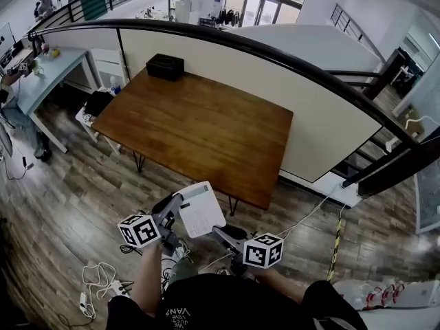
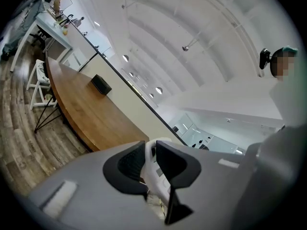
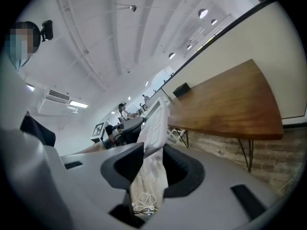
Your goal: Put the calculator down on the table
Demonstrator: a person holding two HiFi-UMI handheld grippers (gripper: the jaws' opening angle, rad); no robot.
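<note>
Just short of the wooden table's near edge, above the plank floor [image 1: 75, 184], the white calculator [image 1: 201, 210] is hanging in the air, tilted, with its key side turning up toward the head view. It is not resting on the table [image 1: 206, 126]; both tools are carrying it between them.

The left gripper [image 1: 177, 210] is clamping the calculator's left edge. In the left gripper view its jaws are standing narrow, with the thin white body [image 2: 153, 171] pinched between the dark pads [image 2: 132, 163].

The right gripper [image 1: 221, 234] is gripping the lower right edge. In the right gripper view the calculator [image 3: 154, 128] is rising edge-on out of the closed jaws.

A black box [image 1: 165, 67] is sitting at the table's far left corner, close to the cream partition [image 1: 275, 88] with its dark handrail [image 1: 289, 60]. A white desk [image 1: 48, 71] is standing further left. White cables [image 1: 96, 280] are lying on the floor beside the person's left arm.
</note>
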